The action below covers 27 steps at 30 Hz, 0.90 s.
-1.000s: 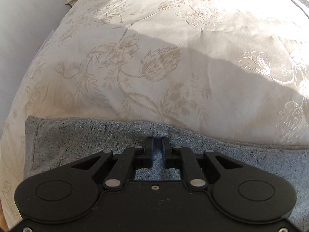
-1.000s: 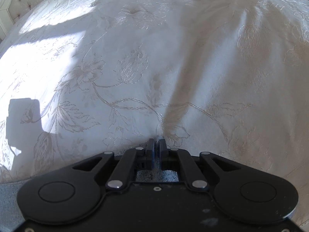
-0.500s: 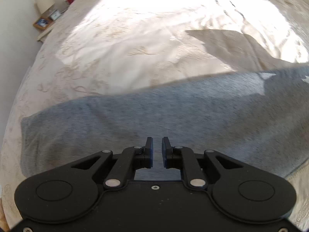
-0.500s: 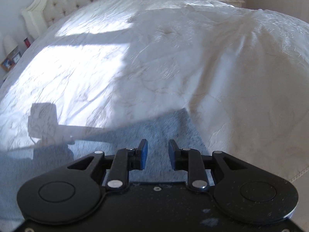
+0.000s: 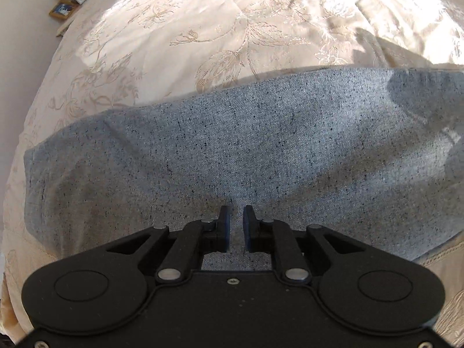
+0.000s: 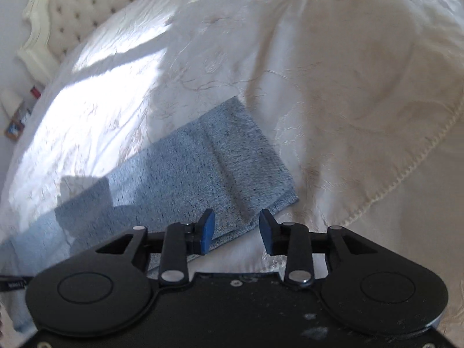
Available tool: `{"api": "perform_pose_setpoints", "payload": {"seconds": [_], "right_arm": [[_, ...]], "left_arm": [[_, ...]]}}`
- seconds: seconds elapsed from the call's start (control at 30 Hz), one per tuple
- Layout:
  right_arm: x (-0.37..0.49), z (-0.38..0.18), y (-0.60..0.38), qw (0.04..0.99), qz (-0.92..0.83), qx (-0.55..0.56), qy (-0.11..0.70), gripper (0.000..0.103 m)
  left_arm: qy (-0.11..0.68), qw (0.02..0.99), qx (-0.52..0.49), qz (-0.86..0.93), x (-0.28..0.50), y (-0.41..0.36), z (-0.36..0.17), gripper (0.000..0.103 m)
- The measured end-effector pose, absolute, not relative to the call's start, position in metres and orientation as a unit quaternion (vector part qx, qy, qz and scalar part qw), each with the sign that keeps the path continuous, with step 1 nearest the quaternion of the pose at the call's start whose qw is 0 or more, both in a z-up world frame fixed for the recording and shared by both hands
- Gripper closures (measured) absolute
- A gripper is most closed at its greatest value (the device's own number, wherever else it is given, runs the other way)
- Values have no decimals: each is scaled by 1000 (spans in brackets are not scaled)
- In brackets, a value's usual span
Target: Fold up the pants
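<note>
The pants (image 5: 246, 150) are light grey-blue speckled fabric lying flat across the bed as a long band. In the right wrist view their hemmed end (image 6: 246, 150) lies just ahead of the fingers. My left gripper (image 5: 235, 226) hovers over the pants' near edge with a narrow gap between its pads, holding nothing. My right gripper (image 6: 237, 229) is open and empty, above the corner of the pants' end.
The pants lie on a cream bedspread (image 5: 232, 29) with embroidered flowers. A tufted headboard (image 6: 72, 14) stands at the far left. A nightstand with a lamp and a picture frame (image 5: 62, 10) sits beside the bed. The bedspread's scalloped edge (image 6: 406, 171) runs at the right.
Both grippers have let go of the pants and pulled back. The right gripper has opened wide; the left opened a little. The pants now lie flat ahead of both.
</note>
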State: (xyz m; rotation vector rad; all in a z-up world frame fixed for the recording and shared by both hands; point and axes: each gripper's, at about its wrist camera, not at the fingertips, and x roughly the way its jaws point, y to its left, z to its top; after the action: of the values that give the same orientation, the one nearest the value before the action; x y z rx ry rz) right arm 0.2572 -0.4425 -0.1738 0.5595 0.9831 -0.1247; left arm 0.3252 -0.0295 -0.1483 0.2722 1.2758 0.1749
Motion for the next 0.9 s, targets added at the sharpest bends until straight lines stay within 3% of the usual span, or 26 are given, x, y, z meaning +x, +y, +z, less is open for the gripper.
{"api": "perform_pose_setpoints", "payload": {"seconds": [0.3, 0.73, 0.83, 0.87, 0.9], "right_arm": [[253, -208, -484, 797, -90, 429, 416, 61], [290, -237, -509, 769, -61, 493, 403, 60], [281, -236, -514, 769, -64, 488, 408, 74], [278, -235, -514, 767, -63, 488, 411, 85], [277, -235, -514, 767, -63, 490, 410, 86]], "left_arm": [[589, 796, 119, 78, 311, -66, -133, 82], [580, 812, 57, 31, 349, -127, -130, 82], [573, 817, 54, 32, 371, -142, -141, 82], [575, 816, 47, 29, 378, -145, -146, 82], [577, 816, 39, 23, 386, -149, -151, 82]]}}
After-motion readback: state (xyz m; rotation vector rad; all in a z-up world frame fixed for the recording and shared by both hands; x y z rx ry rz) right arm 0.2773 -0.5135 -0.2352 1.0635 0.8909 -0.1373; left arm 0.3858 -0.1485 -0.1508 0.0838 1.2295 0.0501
